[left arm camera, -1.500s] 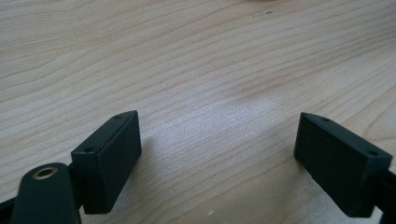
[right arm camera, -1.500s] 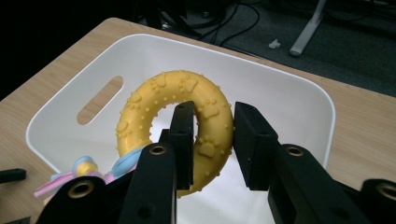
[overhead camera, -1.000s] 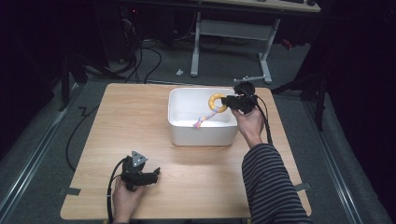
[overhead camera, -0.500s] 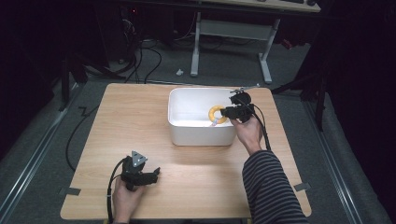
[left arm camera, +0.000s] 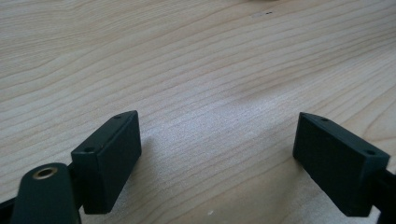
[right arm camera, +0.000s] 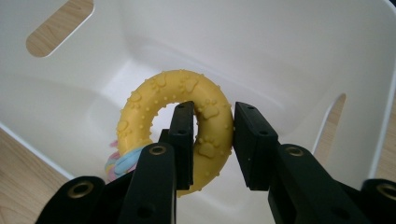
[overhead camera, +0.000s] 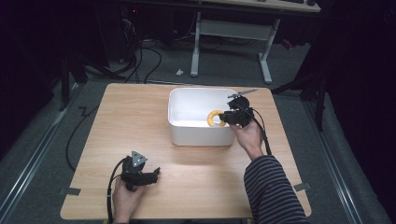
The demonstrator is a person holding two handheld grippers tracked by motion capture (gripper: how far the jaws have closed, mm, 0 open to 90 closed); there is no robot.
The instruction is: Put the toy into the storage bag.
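Observation:
A yellow rubber ring toy (right arm camera: 177,100) with paw prints and a pastel rope (right arm camera: 122,161) tied to it hangs inside the white bin (right arm camera: 289,56). My right gripper (right arm camera: 212,140) is shut on the ring's right side, one jaw through its hole. In the high view the right gripper (overhead camera: 229,116) holds the yellow ring toy (overhead camera: 214,117) over the right part of the white bin (overhead camera: 187,135). My left gripper (overhead camera: 150,175) rests on the table near its front left, jaws open. In the left gripper view the left gripper (left arm camera: 217,158) has bare wood between its wide-apart jaws.
The wooden table (overhead camera: 121,121) has free room left of the bin and along the front. The bin has slot handles (right arm camera: 58,28) in its walls. Cables and a desk frame (overhead camera: 231,32) stand on the floor beyond the table.
My right gripper has carried the ring toy down from above the bin's far right rim into the bin. The left gripper has not moved.

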